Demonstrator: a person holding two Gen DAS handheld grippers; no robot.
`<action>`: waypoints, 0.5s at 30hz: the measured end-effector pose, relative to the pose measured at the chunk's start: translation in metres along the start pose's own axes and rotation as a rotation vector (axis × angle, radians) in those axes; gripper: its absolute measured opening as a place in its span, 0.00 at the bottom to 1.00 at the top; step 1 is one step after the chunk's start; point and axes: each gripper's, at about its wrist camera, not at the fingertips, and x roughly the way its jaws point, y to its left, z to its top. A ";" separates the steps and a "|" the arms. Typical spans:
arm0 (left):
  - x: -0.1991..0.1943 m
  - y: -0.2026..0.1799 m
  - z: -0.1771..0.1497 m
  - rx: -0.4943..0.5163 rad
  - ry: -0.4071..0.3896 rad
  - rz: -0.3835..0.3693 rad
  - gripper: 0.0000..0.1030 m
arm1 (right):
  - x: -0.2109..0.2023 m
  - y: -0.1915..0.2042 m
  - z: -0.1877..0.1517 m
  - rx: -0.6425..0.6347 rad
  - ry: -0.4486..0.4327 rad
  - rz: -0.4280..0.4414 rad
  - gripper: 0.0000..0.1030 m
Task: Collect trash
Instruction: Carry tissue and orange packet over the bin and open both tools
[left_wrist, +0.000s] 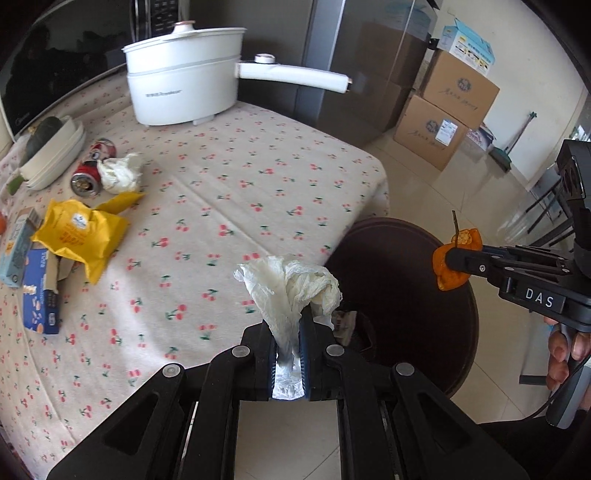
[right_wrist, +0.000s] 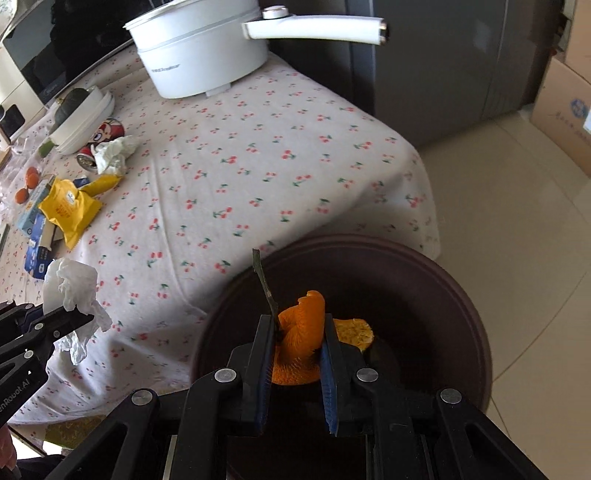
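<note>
1. Over the dark bin (right_wrist: 461, 295) beside the desk (left_wrist: 229, 192), my right hand-held gripper (right_wrist: 297, 343) is pinching a piece of orange peel (right_wrist: 301, 332) with a bit of stem on it; the peel hangs above the bin's mouth, not yet dropped
2. My left hand-held gripper (left_wrist: 288, 332) is pressed tight on a crumpled tissue (left_wrist: 291, 288), held at the desk's edge, near the bin's rim but, as I judge it, not yet over the opening
3. Inside the bin I can see another piece of peel (right_wrist: 354, 330) and what looks like a scrap of paper (left_wrist: 345, 321), so I take it some trash is already in
4. Left on the desk, well apart from the bin: a second tissue (left_wrist: 120, 173) touching a can (left_wrist: 92, 170) lying on its side, a yellow wrapper (left_wrist: 79, 232), and small cartons (left_wrist: 37, 291) partly under it
5. Whether the cartons count as trash I cannot tell; the white pot (left_wrist: 184, 81) and the bowl (left_wrist: 55, 151) look like things that stay
6. My reckoning: two pieces about to go in, at least three more to fetch, so roughly the middle of the job
</note>
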 end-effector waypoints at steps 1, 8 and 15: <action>0.004 -0.007 0.000 0.007 0.005 -0.015 0.10 | -0.002 -0.007 -0.003 0.010 0.002 -0.005 0.20; 0.024 -0.049 -0.004 0.086 0.015 -0.077 0.11 | -0.010 -0.050 -0.019 0.070 0.013 -0.032 0.20; 0.026 -0.060 -0.006 0.132 -0.043 0.005 0.74 | -0.013 -0.068 -0.028 0.080 0.025 -0.043 0.20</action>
